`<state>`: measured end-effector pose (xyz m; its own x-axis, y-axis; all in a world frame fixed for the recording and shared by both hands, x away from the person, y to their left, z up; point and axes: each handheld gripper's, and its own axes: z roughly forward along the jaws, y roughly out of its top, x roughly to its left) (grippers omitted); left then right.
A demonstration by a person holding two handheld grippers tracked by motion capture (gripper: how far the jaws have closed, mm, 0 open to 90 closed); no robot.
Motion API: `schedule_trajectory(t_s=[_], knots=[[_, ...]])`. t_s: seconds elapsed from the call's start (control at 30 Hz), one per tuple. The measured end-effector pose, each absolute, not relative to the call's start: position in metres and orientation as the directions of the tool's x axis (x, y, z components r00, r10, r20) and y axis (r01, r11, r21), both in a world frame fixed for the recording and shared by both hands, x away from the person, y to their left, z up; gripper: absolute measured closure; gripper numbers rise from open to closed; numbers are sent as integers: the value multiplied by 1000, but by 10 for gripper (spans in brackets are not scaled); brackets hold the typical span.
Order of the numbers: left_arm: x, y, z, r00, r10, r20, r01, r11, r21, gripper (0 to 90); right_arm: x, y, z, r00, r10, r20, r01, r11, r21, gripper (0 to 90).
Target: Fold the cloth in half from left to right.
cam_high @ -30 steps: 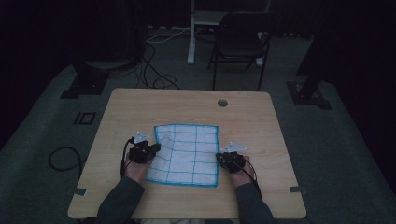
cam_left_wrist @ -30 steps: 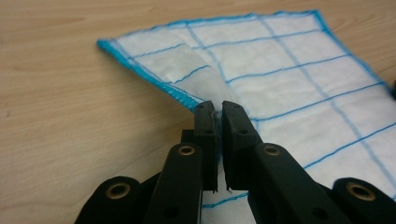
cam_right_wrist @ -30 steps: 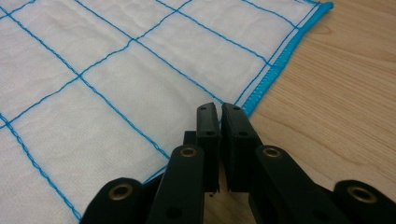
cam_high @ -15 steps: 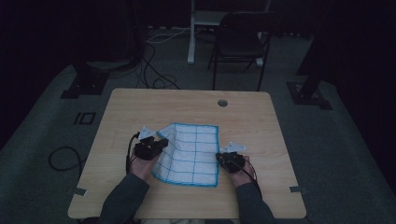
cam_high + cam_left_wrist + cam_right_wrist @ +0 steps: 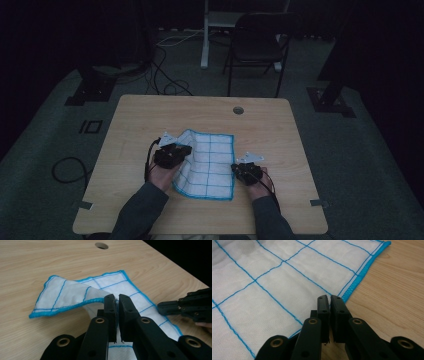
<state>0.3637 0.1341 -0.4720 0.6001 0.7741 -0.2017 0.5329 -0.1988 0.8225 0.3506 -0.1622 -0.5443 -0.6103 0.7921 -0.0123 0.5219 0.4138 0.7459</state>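
A: While the person's sleeves (image 5: 145,212) come in at the near edge of the table (image 5: 130,120), the white cloth (image 5: 210,160) with its blue grid lies mid-table, a little toward the near side; which gripper has hold of it?

B: The left gripper (image 5: 172,154) has; its jaws are pressed together on the cloth's left edge, which is raised off the wood and curling over toward the right; in the left gripper view the blue hem (image 5: 67,308) hangs in a loose fold just beyond the jaw tips.

A: And the right gripper (image 5: 246,171)?

B: Jaws pressed together at the cloth's near right edge; in the right gripper view the tips sit right by the hem (image 5: 359,276), though I cannot tell if any fabric is actually caught between them.

A: What could spoil the fold?

B: If the right side is not truly pinned, I judge the whole cloth may drag rightward with the left pull; the pinch is thin, so the hem could slip free, and the far corner (image 5: 231,135), lying loose, may skew.
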Motion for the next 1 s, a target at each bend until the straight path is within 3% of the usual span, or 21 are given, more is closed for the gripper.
schedule_trajectory(t_s=[0.5, 0.67, 1.0], knots=[[367, 107, -468, 642, 740, -200, 519, -229, 823, 863, 352, -163, -544, -611, 791, 1, 526, 406, 747, 868], [369, 100, -469, 650, 734, -198, 521, -240, 819, 863, 352, -165, -544, -595, 804, -3, 534, 398, 746, 784], [371, 89, -471, 665, 721, -195, 520, -260, 814, 864, 352, -169, -542, -574, 819, -12, 548, 395, 737, 838]])
